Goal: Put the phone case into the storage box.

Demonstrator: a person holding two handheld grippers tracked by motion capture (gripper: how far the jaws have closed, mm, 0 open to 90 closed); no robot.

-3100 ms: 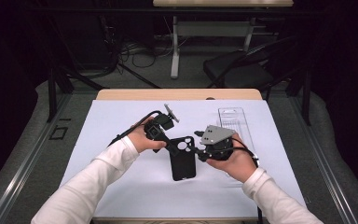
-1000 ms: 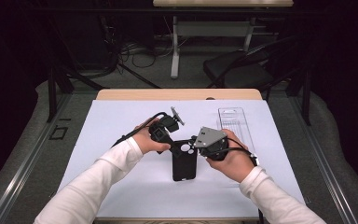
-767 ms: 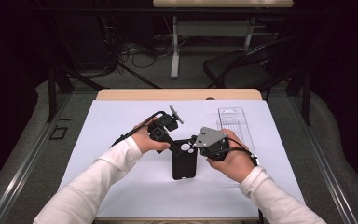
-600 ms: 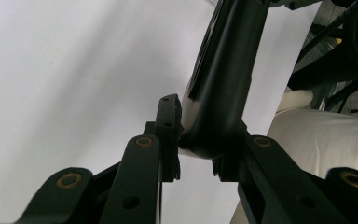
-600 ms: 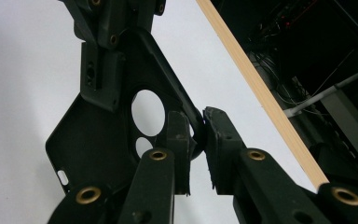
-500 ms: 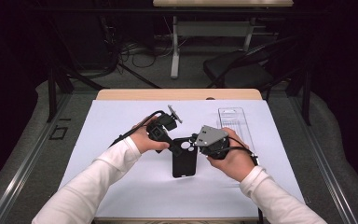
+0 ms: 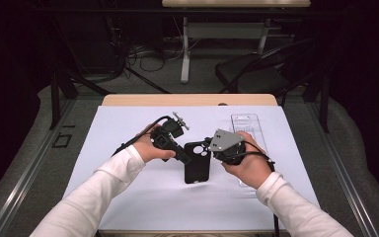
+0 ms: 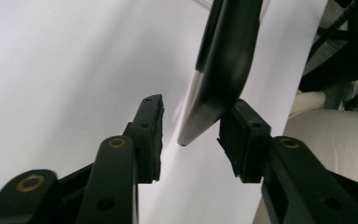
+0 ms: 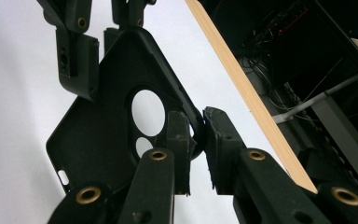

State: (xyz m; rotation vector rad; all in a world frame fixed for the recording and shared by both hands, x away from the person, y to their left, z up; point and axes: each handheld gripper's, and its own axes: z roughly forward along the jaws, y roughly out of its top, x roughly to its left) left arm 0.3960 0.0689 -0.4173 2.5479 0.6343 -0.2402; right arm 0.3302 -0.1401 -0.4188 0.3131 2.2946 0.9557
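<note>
Two grippers meet a black phone case (image 7: 196, 168): right (image 9: 196, 135) pinching its edge, left (image 8: 191, 135) just spreading.

Phone case (image 9: 98, 135): black plastic, smooth, matt inside; in the left gripper view its outer edge (image 8: 223, 65) takes a soft sheen. Right gripper (image 9: 196, 140): matt black plastic jaws, brass-coloured rivets at the joints, pads rough-edged where they nip the case rim between them. Left gripper (image 8: 191, 135): same matt black finish, same brass-coloured rivets, case edge between its jaws. Table cover (image 7: 128, 128): white, smooth, matt. Table edge (image 9: 242, 88) beyond the right jaws: pale wood. Sleeves (image 7: 98, 187): white cloth.
</note>
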